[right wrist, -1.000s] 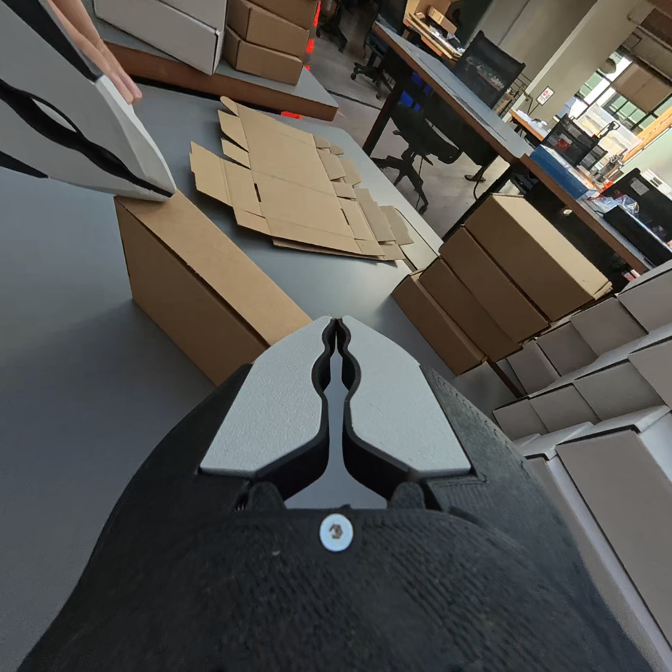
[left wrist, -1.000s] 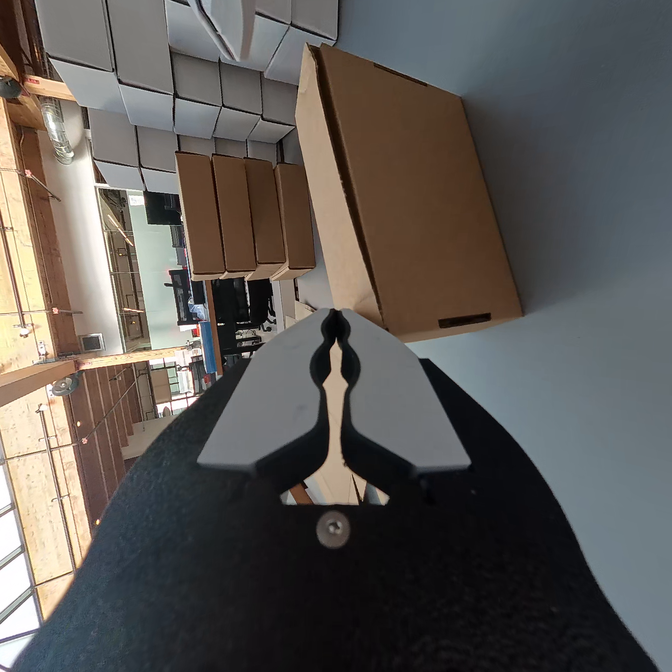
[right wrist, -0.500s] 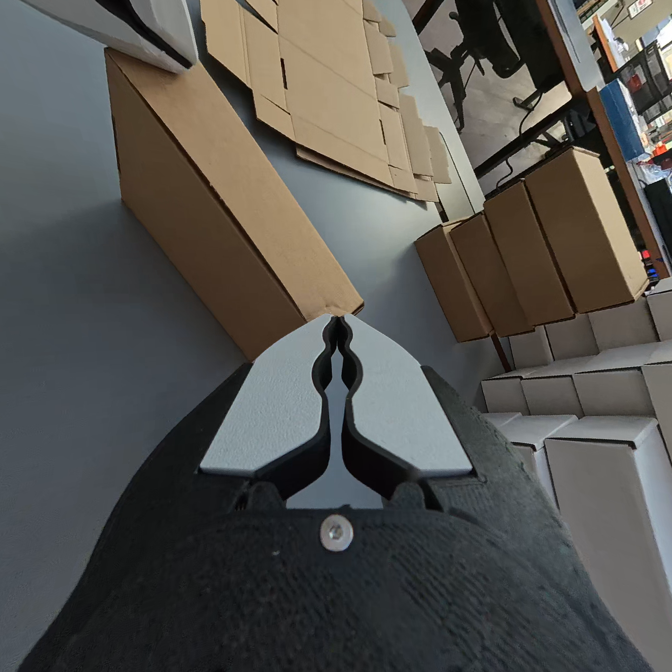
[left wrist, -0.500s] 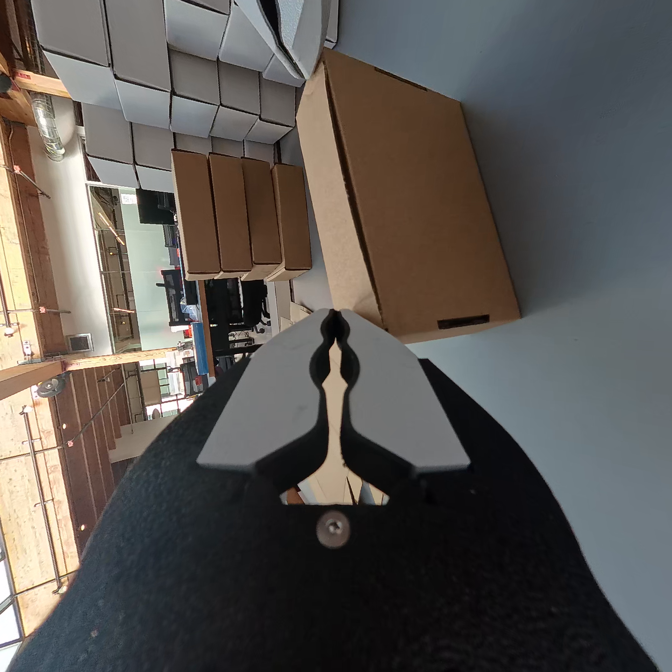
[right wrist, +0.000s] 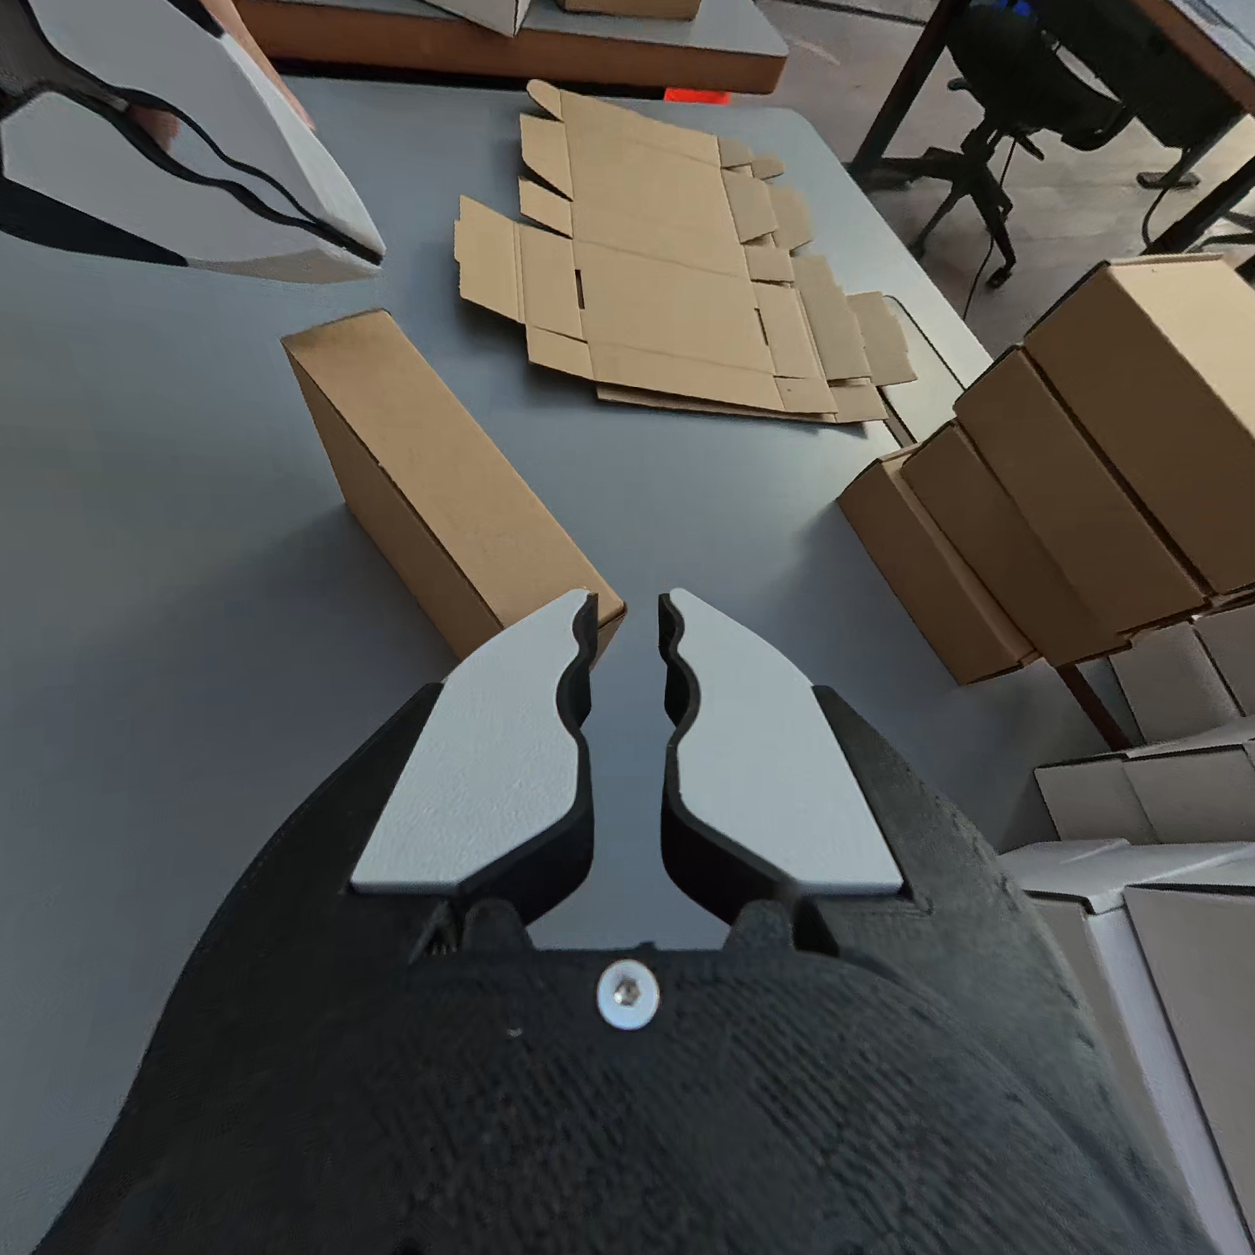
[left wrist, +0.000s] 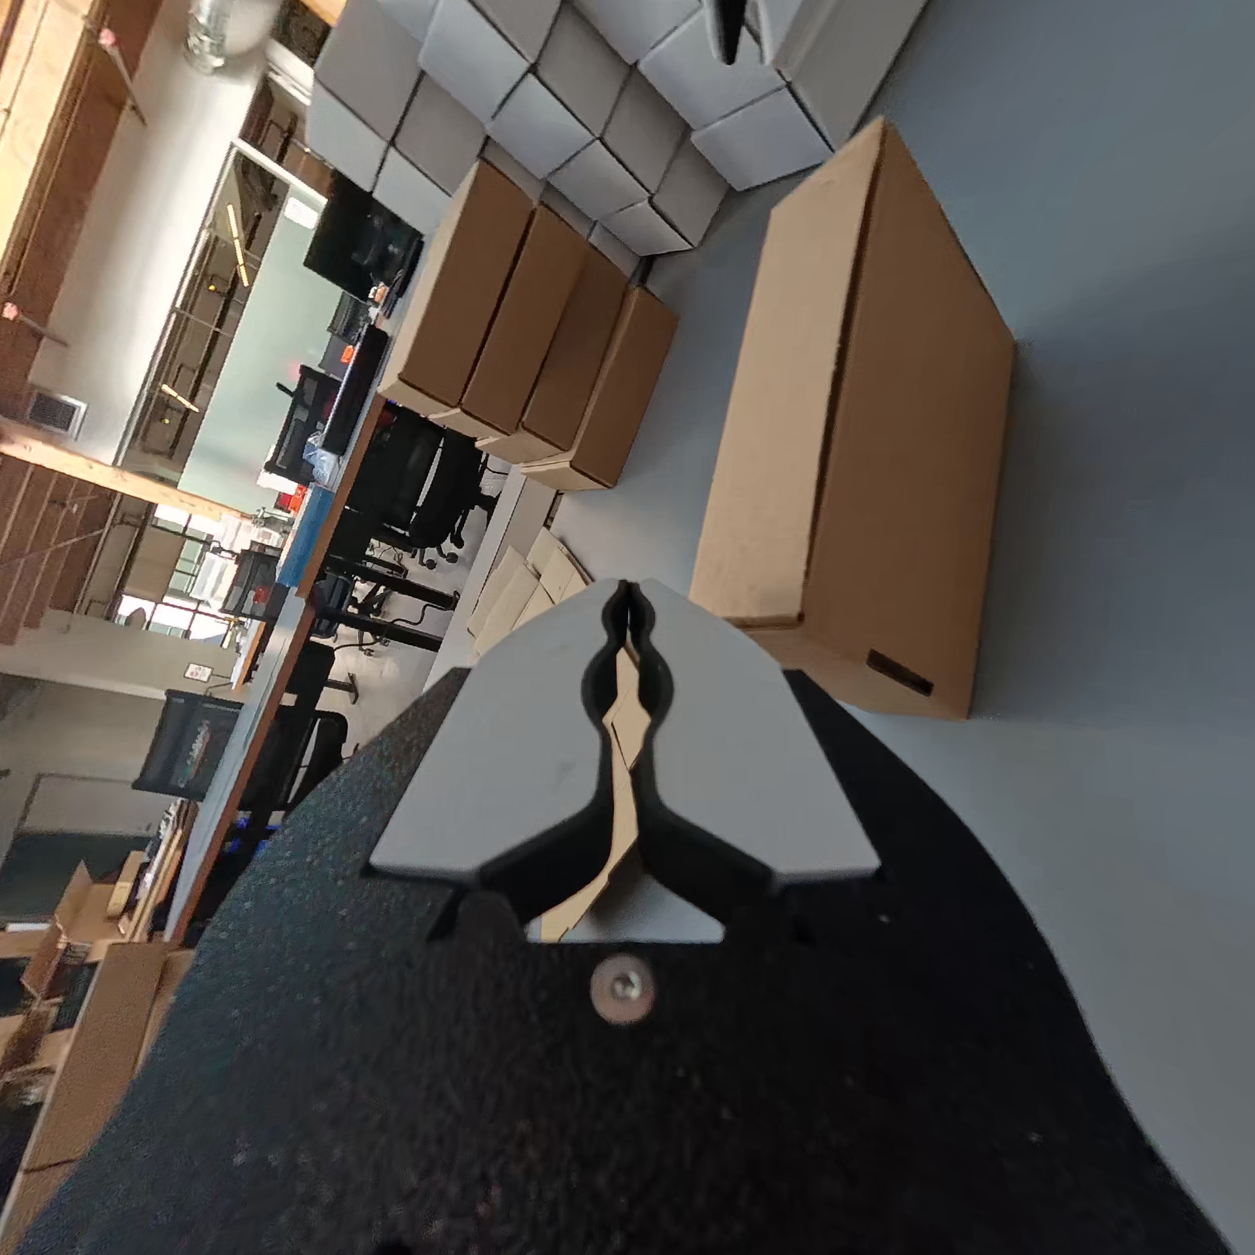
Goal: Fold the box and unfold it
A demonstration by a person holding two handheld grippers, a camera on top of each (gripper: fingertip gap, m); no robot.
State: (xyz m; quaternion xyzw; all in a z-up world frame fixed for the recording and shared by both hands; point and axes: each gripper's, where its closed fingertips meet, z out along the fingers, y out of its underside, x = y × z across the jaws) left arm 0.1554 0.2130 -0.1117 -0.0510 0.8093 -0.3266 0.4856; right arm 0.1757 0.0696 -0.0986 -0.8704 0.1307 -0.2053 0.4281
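A folded, closed brown cardboard box (right wrist: 441, 468) stands on the grey table (right wrist: 156, 543); it also shows in the left wrist view (left wrist: 876, 421). My right gripper (right wrist: 628, 601) is open and empty, just off the box's near corner. My left gripper (left wrist: 628, 587) is shut and empty, a little off the box's end. In the right wrist view the left gripper (right wrist: 370, 255) hovers beyond the box's far end. The tip of the right gripper (left wrist: 730, 27) shows at the top of the left wrist view.
A stack of flat unfolded cardboard blanks (right wrist: 679, 271) lies on the table beyond the box. A row of closed brown boxes (right wrist: 1059, 475) and several white boxes (right wrist: 1154, 883) stand along the table's right side. Office chairs (right wrist: 1059, 95) and desks stand past the table edge.
My right gripper has opened and pulled back and up from the box's near corner. My left gripper has lifted off the box's far end and stays shut.
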